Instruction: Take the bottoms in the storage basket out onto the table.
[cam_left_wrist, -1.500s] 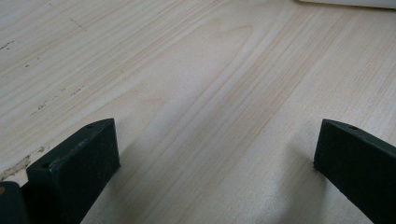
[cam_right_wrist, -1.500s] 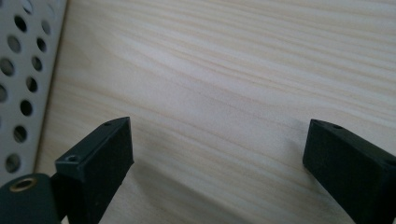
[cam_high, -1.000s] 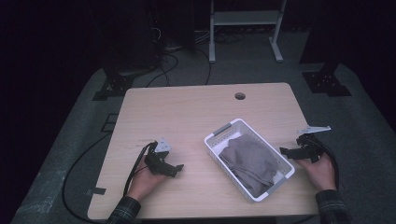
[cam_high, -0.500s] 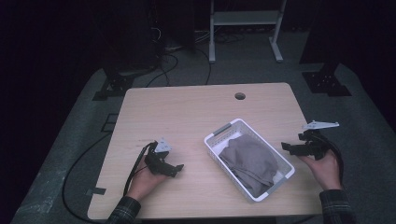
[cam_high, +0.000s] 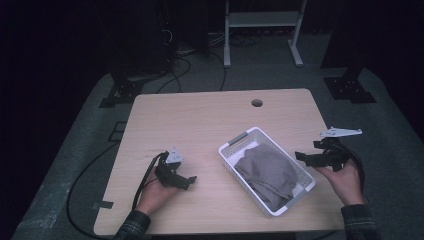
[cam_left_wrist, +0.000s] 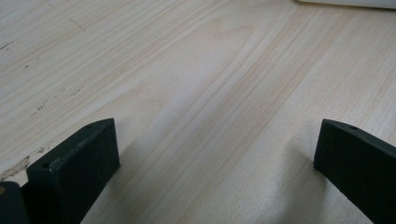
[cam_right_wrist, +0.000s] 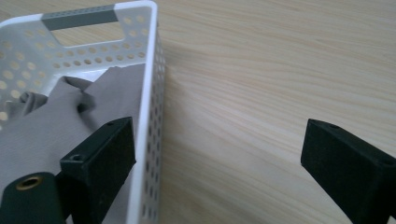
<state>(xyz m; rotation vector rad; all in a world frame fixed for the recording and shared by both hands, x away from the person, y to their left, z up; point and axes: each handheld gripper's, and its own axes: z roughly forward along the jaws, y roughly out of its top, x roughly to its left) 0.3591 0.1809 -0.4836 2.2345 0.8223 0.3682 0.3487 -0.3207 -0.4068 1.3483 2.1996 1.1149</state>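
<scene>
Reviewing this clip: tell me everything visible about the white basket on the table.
The white basket is a rectangular bin that looks like plastic, with walls pierced by rows of small round holes and a grey-topped handle slot at each short end. It stands upright on the wooden table, turned diagonally, right of centre. A crumpled grey cloth lies inside it. The right gripper, jaws open, hovers by its right wall; contact cannot be judged.

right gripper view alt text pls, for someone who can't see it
A white perforated plastic basket holding a crumpled grey cloth sits on a light wooden table. The right gripper is open, one black jaw over the basket's rim, the other over bare wood.
</scene>
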